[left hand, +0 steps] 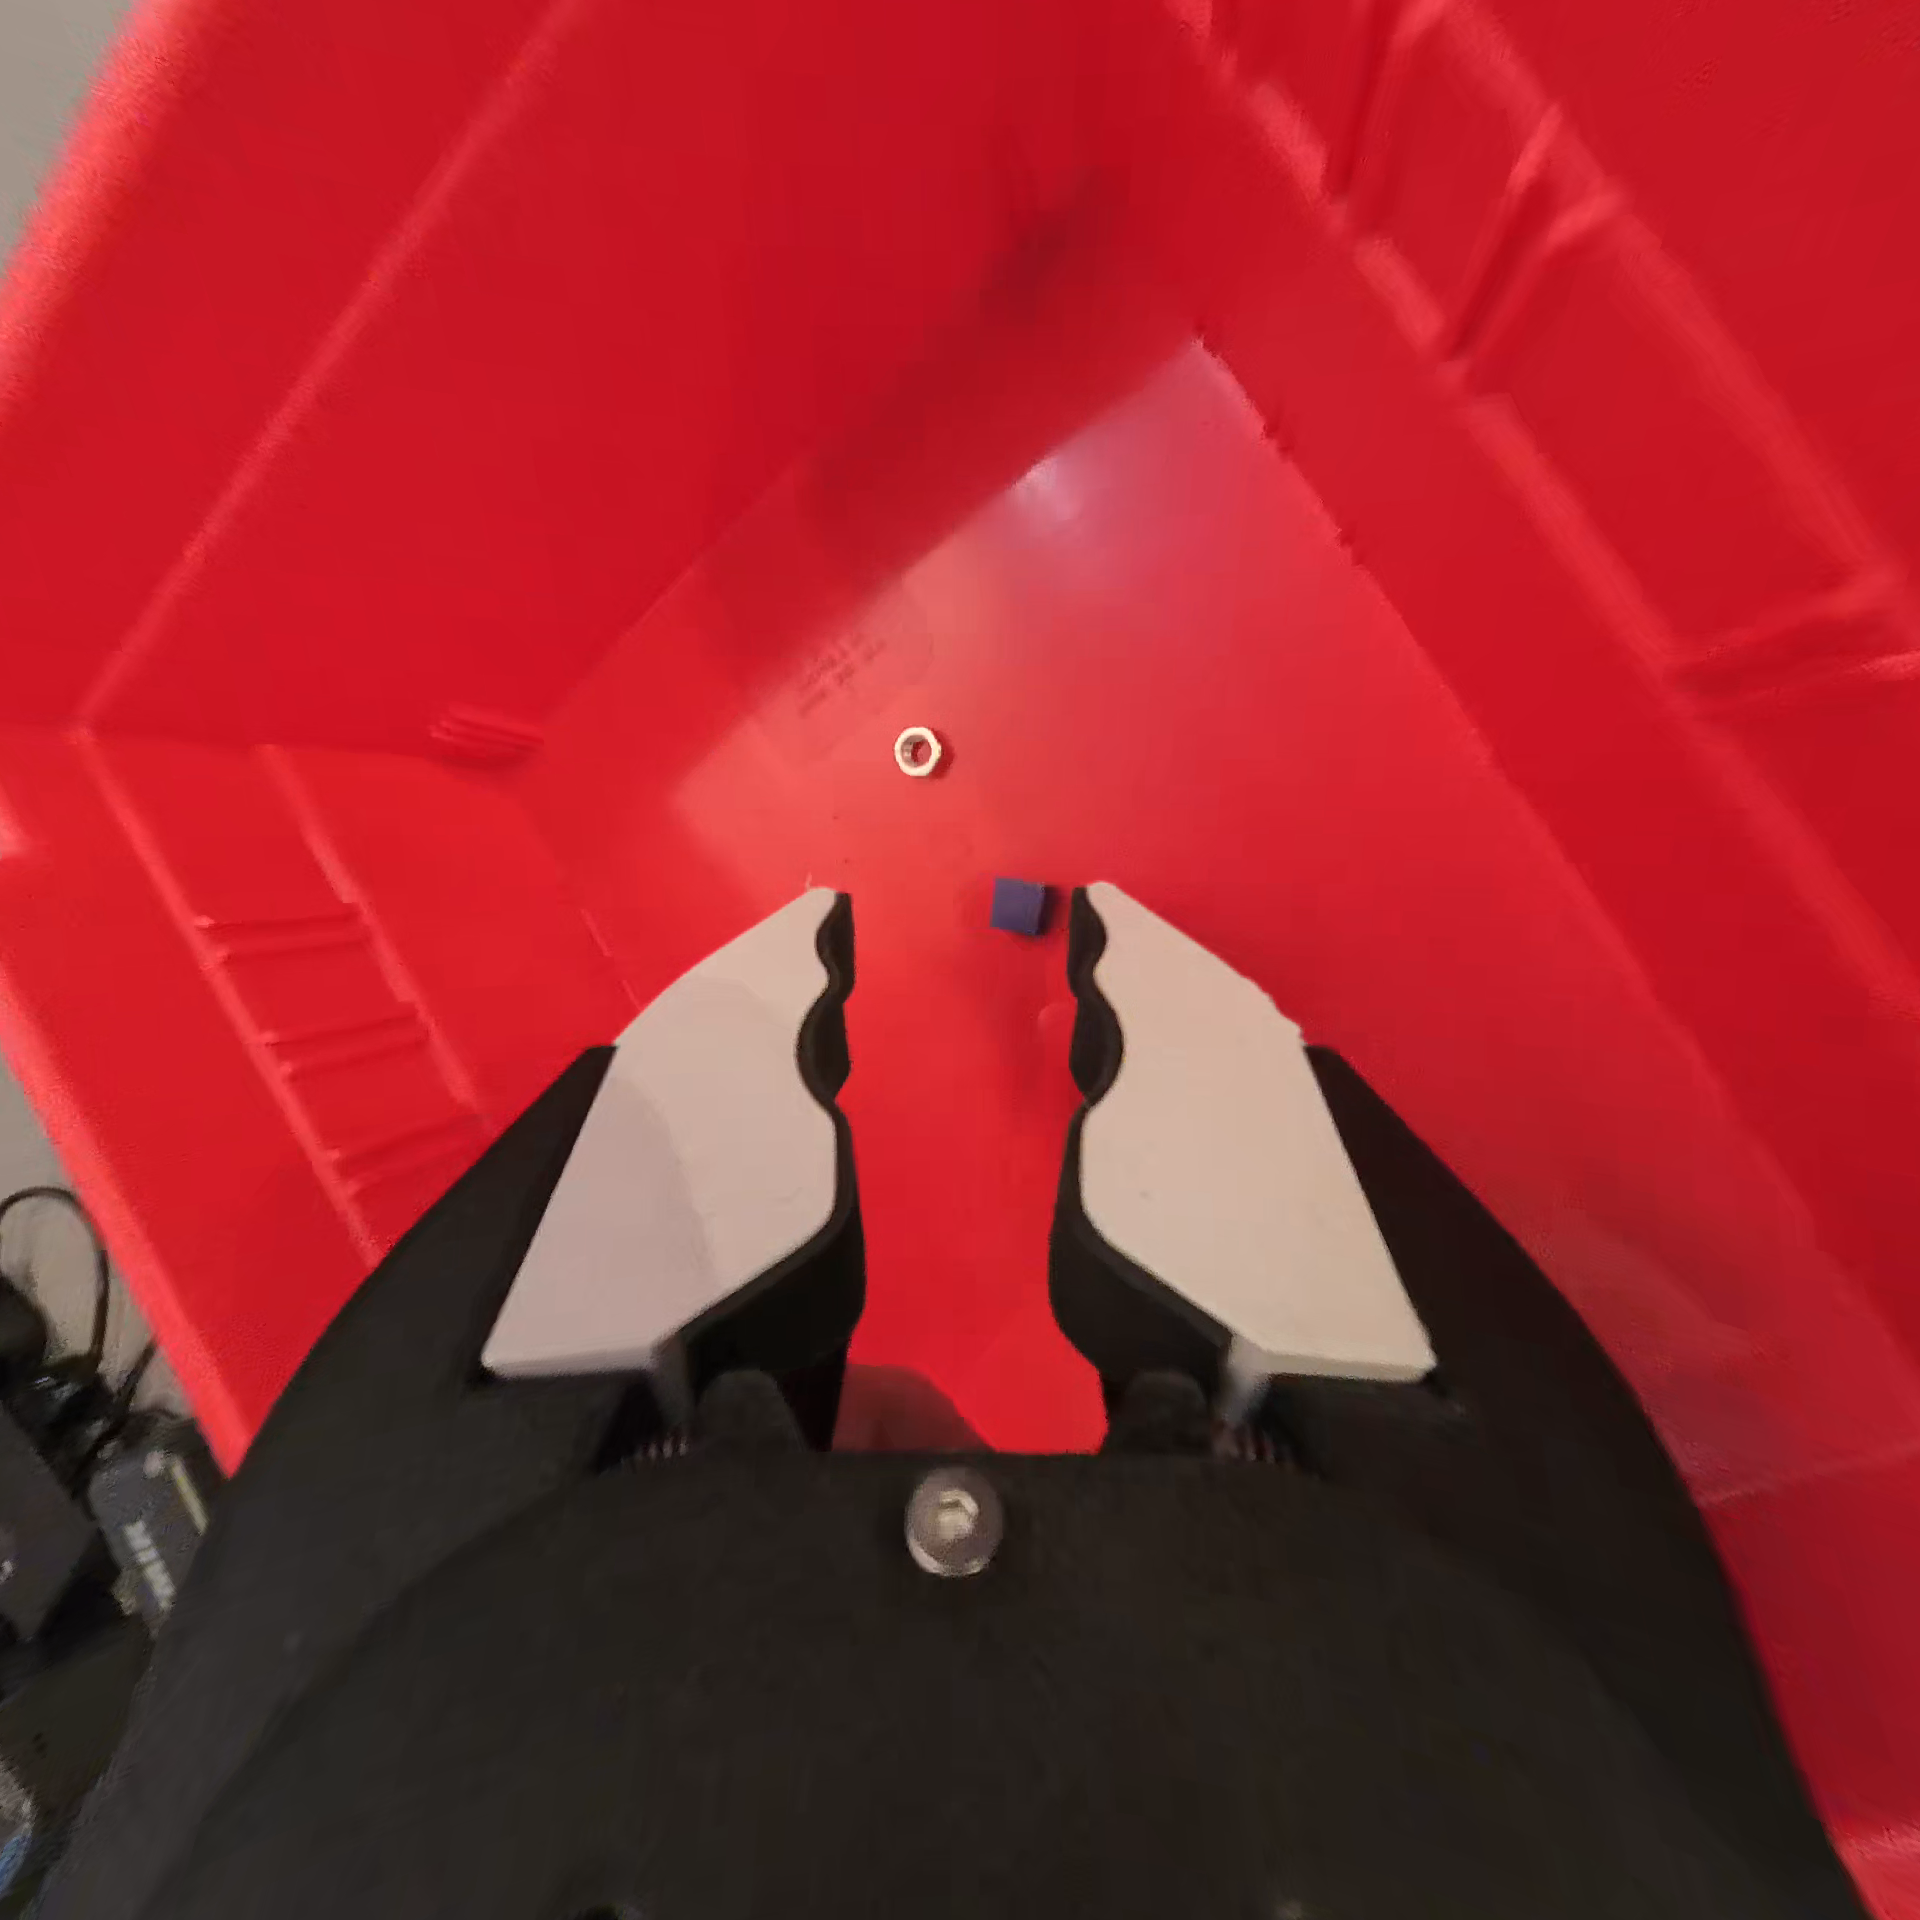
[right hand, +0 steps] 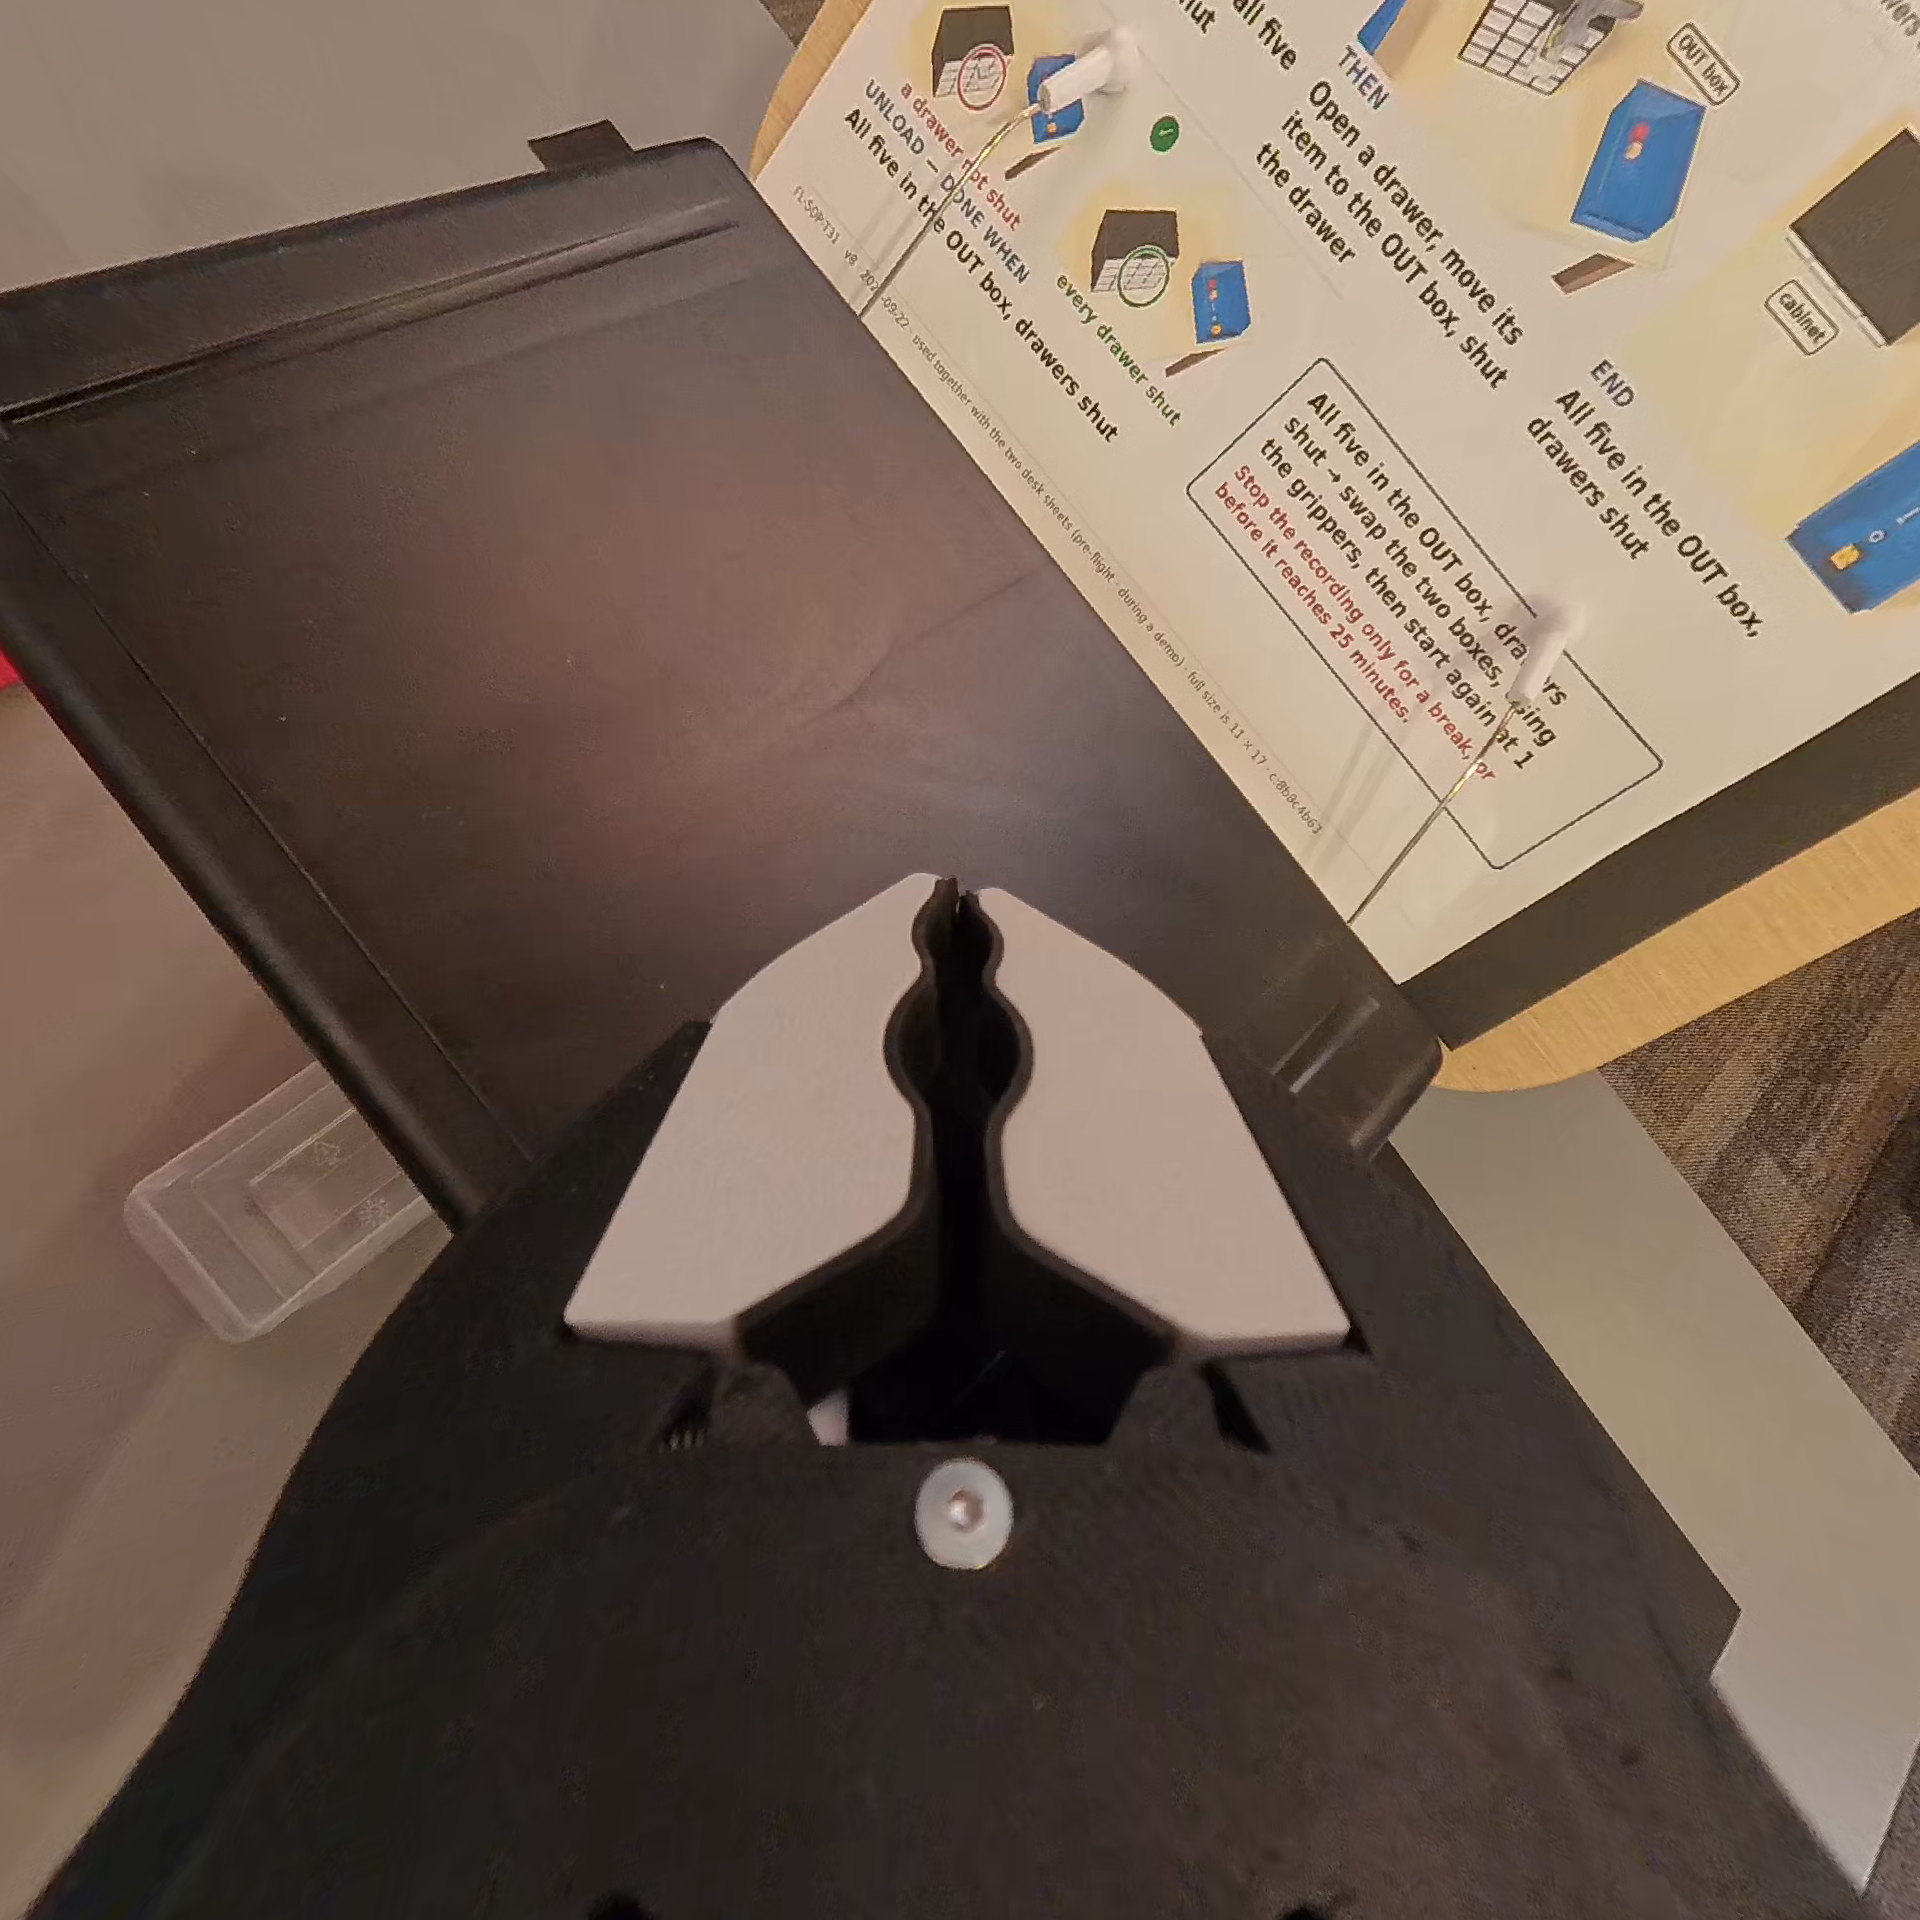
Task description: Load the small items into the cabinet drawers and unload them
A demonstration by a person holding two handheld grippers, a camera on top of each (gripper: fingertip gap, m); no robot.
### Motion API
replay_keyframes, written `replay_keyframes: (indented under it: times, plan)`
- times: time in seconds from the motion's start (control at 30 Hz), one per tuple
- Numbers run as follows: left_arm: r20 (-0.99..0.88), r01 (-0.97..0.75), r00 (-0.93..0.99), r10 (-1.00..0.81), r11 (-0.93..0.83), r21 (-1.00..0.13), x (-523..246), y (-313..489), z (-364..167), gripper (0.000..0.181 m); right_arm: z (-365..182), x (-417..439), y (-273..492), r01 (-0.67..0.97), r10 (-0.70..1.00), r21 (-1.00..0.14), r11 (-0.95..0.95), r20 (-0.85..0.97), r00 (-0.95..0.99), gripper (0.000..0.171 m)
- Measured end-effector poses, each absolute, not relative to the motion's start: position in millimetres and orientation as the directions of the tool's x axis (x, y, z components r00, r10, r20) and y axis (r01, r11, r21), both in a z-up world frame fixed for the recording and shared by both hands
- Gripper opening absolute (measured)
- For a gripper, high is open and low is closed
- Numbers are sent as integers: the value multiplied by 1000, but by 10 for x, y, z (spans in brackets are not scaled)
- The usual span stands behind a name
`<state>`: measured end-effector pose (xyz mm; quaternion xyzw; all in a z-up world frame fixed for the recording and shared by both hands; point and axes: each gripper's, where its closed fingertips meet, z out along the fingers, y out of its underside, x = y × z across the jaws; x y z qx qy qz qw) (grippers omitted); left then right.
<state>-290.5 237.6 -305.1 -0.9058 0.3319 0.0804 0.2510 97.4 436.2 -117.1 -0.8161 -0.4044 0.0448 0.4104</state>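
Down inside a red bin (left hand: 1039, 260), the left tongs (left hand: 961, 899) hang with their two grey, black-lined fingers (left hand: 727, 1091) spread apart and nothing between them. A small blue block (left hand: 1017, 906) lies on the bin floor just inside the tip of the right-hand finger, so close that I cannot tell whether the two touch. A little farther along the floor sits a silver hex nut (left hand: 918, 751), lying flat with its hole facing up, apart from both the block and the fingertips. The bin's ribbed walls rise on every side of the view, and some black cables (left hand: 62, 1351) and dark gear show past its edge at lower left.

Over on the other side, the right tongs (right hand: 961, 891) are closed, the fingertips meeting with nothing between them. They hover above the flat top of the black cabinet (right hand: 571, 623), near its front right corner. A clear plastic drawer (right hand: 270, 1216) juts out from the cabinet at lower left; what it holds cannot be made out. Beyond the cabinet a printed instruction sheet (right hand: 1351, 416) lies on a light wooden board (right hand: 1610, 935), with two white pins (right hand: 1081, 73) on thin wires on the sheet. Pale counter (right hand: 1558, 1299) shows to the right.
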Motion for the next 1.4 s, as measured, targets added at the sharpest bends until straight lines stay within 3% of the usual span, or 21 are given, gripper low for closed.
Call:
replay_keyframes:
  times: [0.03,0.23,0.47,0.63,0.73,0.83,1.03,1.4]
  plan:
    - [-320,-650,759,-566,-650,-393,-2919,2389,-3105,37,-1171,974,4362,623,697,-706,-336,258,669,3]
    - [-333,-706,708,-622,-631,-321,-2889,2365,-3285,15,-1171,975,4362,624,696,-705,-337,260,670,1]
    - [-326,-688,726,-606,-633,-356,-2894,2366,-3224,11,-1171,975,4360,624,695,-705,-337,261,670,1]
    - [-386,-671,735,-557,-520,-528,-2563,2466,-2398,11,-1170,975,4361,624,696,-704,-337,260,670,1]
    - [-382,-659,709,-593,-363,-659,-1898,2461,-1714,11,-1170,974,4361,624,696,-705,-338,258,670,1]
    - [-354,-653,638,-684,-238,-719,-1091,2391,-1382,10,-1170,975,4360,624,695,-705,-337,261,670,1]
    - [-358,-724,562,-746,-235,-648,-36,2626,-1826,10,-1170,976,4357,626,693,-705,-333,267,669,1]
    - [-348,-788,500,-793,-251,-562,318,3181,-2734,11,-1170,976,4359,629,695,-705,-329,271,666,1]
